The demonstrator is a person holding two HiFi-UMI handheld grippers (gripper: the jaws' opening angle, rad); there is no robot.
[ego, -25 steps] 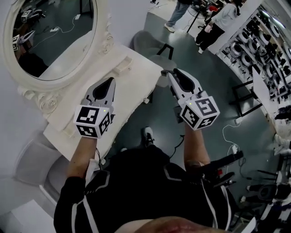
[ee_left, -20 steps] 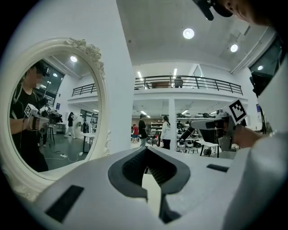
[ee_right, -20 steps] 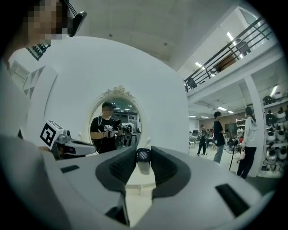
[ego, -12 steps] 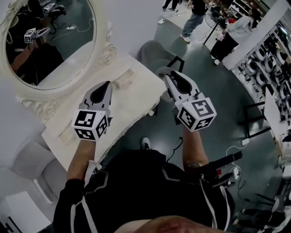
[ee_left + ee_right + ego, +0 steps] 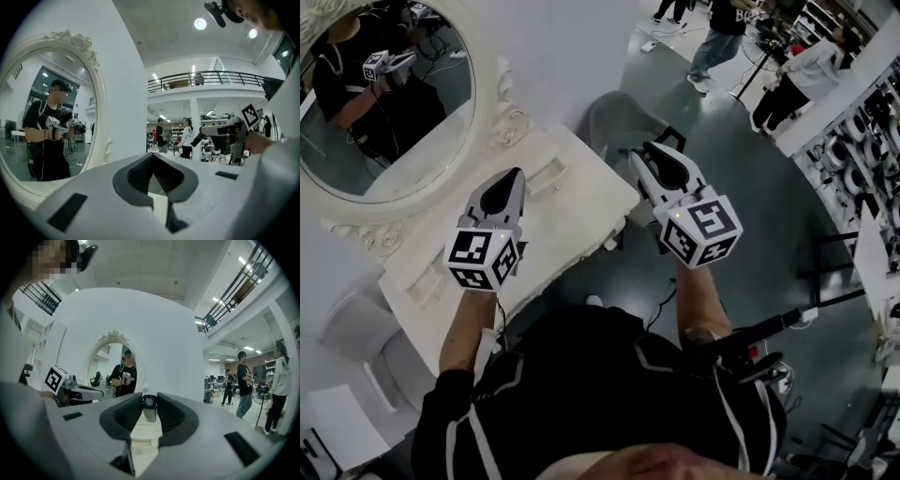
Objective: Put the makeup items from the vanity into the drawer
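Past the edge of the vanity (image 5: 572,202), at one o'clock from you, your right gripper (image 5: 639,150) pinches a small dark-capped makeup tube (image 5: 148,409) between half-parted jaws. At eleven o'clock, your left gripper (image 5: 514,172) hovers over the vanity top, jaws together, empty.

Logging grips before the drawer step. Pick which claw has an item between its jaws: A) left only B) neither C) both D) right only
D: the right gripper view shows the right claw closed on a small dark-capped item, while the left claw has nothing between its jaws.
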